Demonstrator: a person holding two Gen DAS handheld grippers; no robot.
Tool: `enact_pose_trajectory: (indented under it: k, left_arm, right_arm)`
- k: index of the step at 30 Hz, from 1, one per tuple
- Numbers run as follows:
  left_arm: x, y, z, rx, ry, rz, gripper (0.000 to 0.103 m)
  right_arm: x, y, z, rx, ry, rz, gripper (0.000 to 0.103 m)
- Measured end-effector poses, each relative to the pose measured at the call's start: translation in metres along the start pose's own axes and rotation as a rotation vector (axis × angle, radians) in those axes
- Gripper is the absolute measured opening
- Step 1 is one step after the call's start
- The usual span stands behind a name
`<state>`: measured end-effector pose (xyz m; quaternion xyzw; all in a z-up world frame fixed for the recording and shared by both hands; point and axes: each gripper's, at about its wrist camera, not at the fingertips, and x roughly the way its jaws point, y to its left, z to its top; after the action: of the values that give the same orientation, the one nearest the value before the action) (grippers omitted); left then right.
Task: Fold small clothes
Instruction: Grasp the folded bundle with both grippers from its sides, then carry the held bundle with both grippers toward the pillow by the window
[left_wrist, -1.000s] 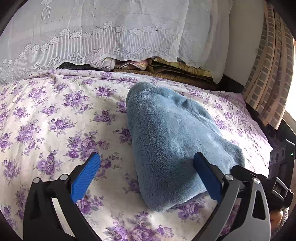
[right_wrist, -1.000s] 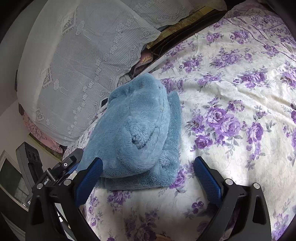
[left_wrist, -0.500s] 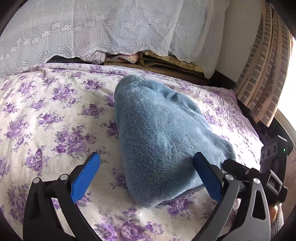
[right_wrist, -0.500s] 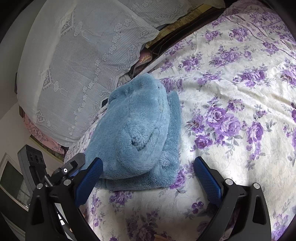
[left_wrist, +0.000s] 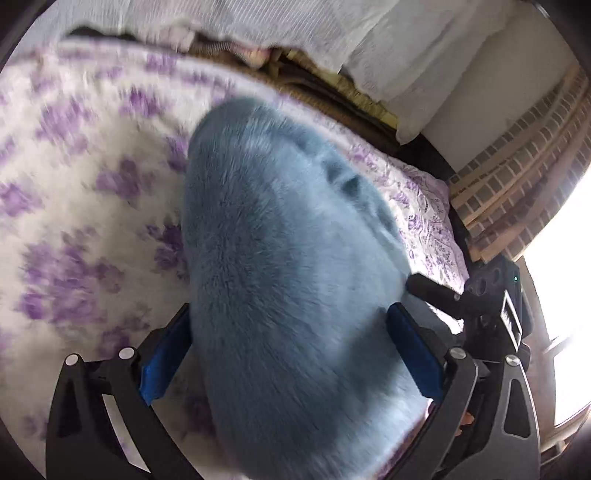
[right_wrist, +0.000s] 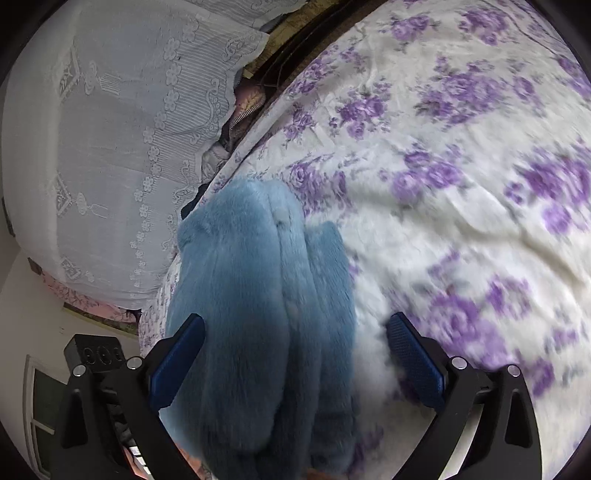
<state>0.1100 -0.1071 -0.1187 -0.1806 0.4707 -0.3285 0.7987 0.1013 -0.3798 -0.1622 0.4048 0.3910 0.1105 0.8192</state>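
On a bed under a white sheet printed with purple flowers (left_wrist: 74, 206), toward its right edge: folded bundle of fluffy blue fleece clothing (left_wrist: 288, 280), bulky, several layers thick, lying flat; behind it, white lace-trimmed pillows (right_wrist: 110, 129) along the head of the bed.

Left first: left hand-held gripper with black frame and blue pads (left_wrist: 291, 354), jaws spread wide, straddling the near end of the bundle; both pads close against the fleece flanks, contact uncertain through motion blur; no squeeze visible. Further right in the same view, a second black device beside the bundle's right side, probably the other gripper; beyond it, a brick-patterned surface (left_wrist: 517, 177) and bright window light.

Right next: right hand-held gripper of the same make (right_wrist: 295, 358), jaws likewise wide; left pad over the fleece, right pad over bare sheet, so bundle off-centre between them; stacked fold edges (right_wrist: 325, 280) facing this side.

Risks, as judgement only: closing on so thick a stack likely to catch top layers alone, letting lower folds slide open; off-centre right grip liable to pinch sheet along with fleece; uneven lift between hands apt to twist the bundle and undo the fold.
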Motion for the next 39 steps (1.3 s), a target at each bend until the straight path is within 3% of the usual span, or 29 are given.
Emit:
enact_pose_trajectory:
  k: [2,8,12,18,25,39]
  left_arm:
    - [0.013,0.015,-0.002,-0.068,0.024,-0.093,0.099]
    - [0.017,0.012,0.000,-0.005,0.028,-0.123,0.099]
    - [0.013,0.002,-0.007,0.042,0.009,-0.128,0.098]
    - [-0.002,-0.014,-0.015,0.119,-0.018,-0.122,0.098]
    - [-0.031,-0.038,-0.041,0.165,-0.031,-0.130,0.098]
    - [-0.049,-0.079,-0.107,0.221,0.052,-0.142,0.098]
  right_arm:
    - [0.008,0.004,0.003,-0.024,-0.014,0.002,0.100]
    - [0.023,0.017,0.006,-0.105,0.000,0.068,0.099]
    - [0.018,0.024,-0.007,-0.122,-0.004,0.095,0.089]
    - [-0.012,0.028,-0.023,-0.085,-0.046,0.129,0.077]
    - [-0.051,0.036,-0.051,-0.086,-0.065,0.158,0.076]
    - [-0.129,0.009,-0.119,-0.015,-0.121,0.166,0.077]
